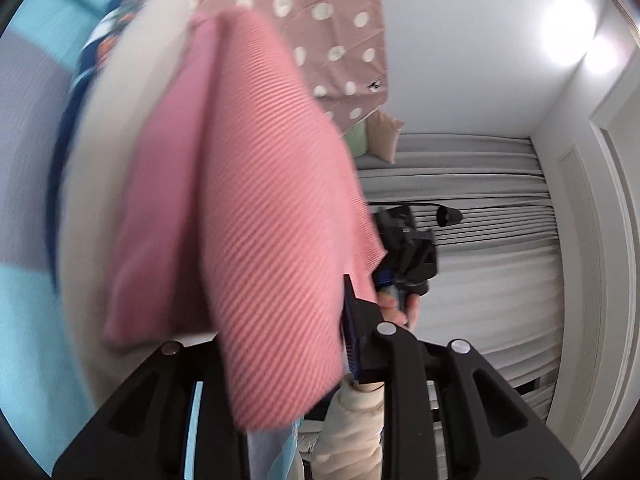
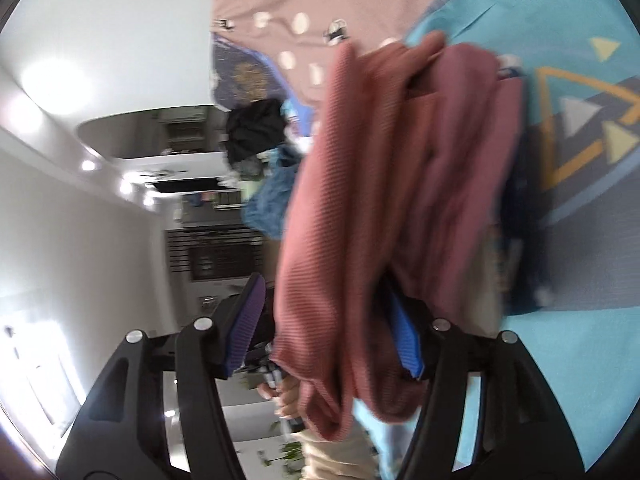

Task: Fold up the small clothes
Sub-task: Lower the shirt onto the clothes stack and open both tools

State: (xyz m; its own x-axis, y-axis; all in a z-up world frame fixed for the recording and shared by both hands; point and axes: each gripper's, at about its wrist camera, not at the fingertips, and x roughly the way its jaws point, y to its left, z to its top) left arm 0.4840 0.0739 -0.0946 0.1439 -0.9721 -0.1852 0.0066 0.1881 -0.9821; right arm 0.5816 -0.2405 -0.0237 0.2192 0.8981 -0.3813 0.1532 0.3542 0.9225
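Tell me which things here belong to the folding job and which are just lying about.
Job:
- pink ribbed garment, hanging between both sets of fingers
- left gripper
- right gripper

Lying about:
- blue patterned sheet
- polka-dot fabric
- black clothing pile
- grey curtain

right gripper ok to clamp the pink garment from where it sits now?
Probably yes: the pink garment hangs between the right gripper's open jaws, one pad clear of it, the other against the cloth; nothing else shows between them.
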